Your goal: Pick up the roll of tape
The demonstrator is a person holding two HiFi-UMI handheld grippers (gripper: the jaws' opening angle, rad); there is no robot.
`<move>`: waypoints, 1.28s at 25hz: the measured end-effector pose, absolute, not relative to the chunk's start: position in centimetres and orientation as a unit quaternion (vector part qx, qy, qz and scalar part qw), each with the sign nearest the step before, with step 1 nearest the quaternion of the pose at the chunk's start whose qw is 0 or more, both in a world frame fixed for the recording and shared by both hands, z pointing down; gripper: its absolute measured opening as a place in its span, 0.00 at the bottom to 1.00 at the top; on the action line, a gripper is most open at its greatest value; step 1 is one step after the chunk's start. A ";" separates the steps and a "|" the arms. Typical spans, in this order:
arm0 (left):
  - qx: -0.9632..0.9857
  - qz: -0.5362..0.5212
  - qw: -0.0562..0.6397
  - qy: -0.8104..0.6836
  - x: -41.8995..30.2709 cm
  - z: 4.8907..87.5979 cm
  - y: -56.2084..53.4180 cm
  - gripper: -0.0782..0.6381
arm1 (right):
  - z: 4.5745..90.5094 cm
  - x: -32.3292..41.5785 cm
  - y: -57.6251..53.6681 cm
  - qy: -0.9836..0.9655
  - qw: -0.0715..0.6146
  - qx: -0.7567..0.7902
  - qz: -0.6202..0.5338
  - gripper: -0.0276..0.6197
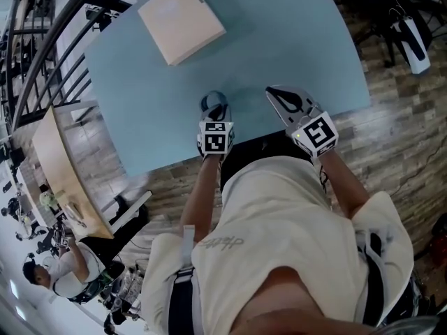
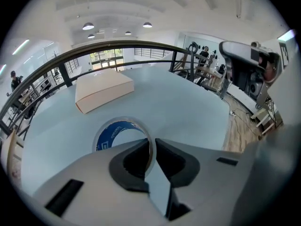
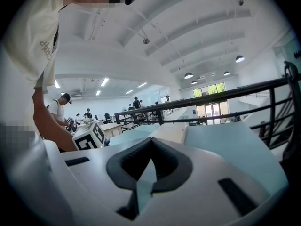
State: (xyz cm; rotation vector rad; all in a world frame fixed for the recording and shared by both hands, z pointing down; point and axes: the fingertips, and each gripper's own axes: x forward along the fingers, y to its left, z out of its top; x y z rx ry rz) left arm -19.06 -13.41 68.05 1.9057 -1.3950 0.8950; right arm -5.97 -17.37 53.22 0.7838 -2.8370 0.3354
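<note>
Tape roll (image 2: 109,134) is held near the near edge of the blue table (image 1: 279,40), its wall pinched by the left gripper (image 2: 151,149) with one jaw inside the ring and the other outside; whether it rests on the table cannot be told. To its right, the right gripper (image 3: 150,149) is held over the same edge with its jaws closed together on nothing. A flat cardboard box (image 1: 181,21) is seen at the far side of the table, well apart from both

Nothing legible; white lettering inside the roll of tape (image 2: 112,135) blurs.
</note>
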 end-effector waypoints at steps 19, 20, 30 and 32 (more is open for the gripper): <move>0.744 0.207 0.208 -0.600 -23.3 53.1 -17.8 0.19 | 48.9 -8.8 -18.6 -0.957 0.097 0.267 0.066 0.05; 0.745 0.202 0.202 -0.603 -23.5 52.5 -18.1 0.19 | 48.6 -8.9 -18.8 -0.956 0.098 0.270 0.065 0.05; 0.757 0.141 0.142 -0.622 -25.9 45.6 -20.0 0.19 | 44.9 -10.7 -21.0 -0.952 0.080 0.291 0.055 0.05; 0.759 0.131 0.131 -0.624 -26.3 44.3 -20.5 0.19 | 43.7 -11.1 -21.5 -0.953 0.075 0.291 0.040 0.05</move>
